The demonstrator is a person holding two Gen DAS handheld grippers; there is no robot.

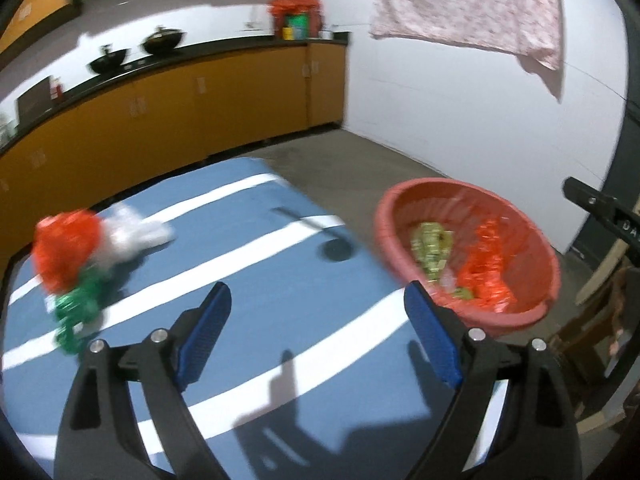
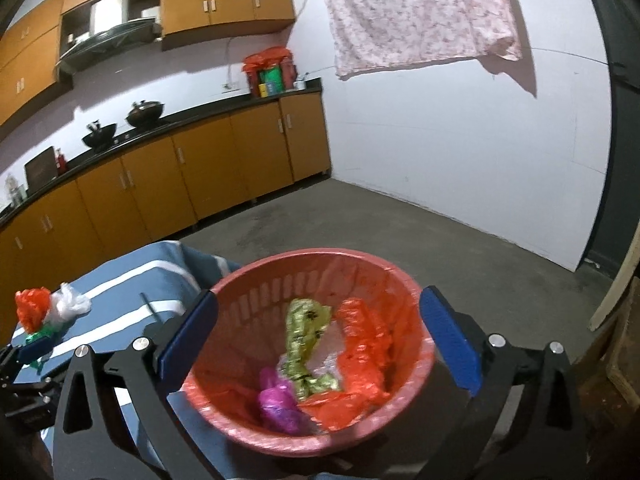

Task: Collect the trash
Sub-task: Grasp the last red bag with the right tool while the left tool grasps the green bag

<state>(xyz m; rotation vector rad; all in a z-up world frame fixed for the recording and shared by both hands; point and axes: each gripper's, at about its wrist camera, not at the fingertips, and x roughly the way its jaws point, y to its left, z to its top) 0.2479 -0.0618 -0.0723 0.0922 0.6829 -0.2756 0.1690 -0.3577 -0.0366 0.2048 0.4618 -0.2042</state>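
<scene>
Left wrist view: the left gripper (image 1: pixel 318 330) stands wide open and empty above the striped blue table (image 1: pixel 280 280). The remaining trash (image 1: pixel 76 264), crumpled orange, white and green plastic bags, lies at the frame's left edge. It looks light, soft and slippery; pinching a bunched fold should hold best. The right gripper (image 2: pixel 320 336) also gapes empty over the pink basket (image 2: pixel 256 428) at lower centre.
</scene>
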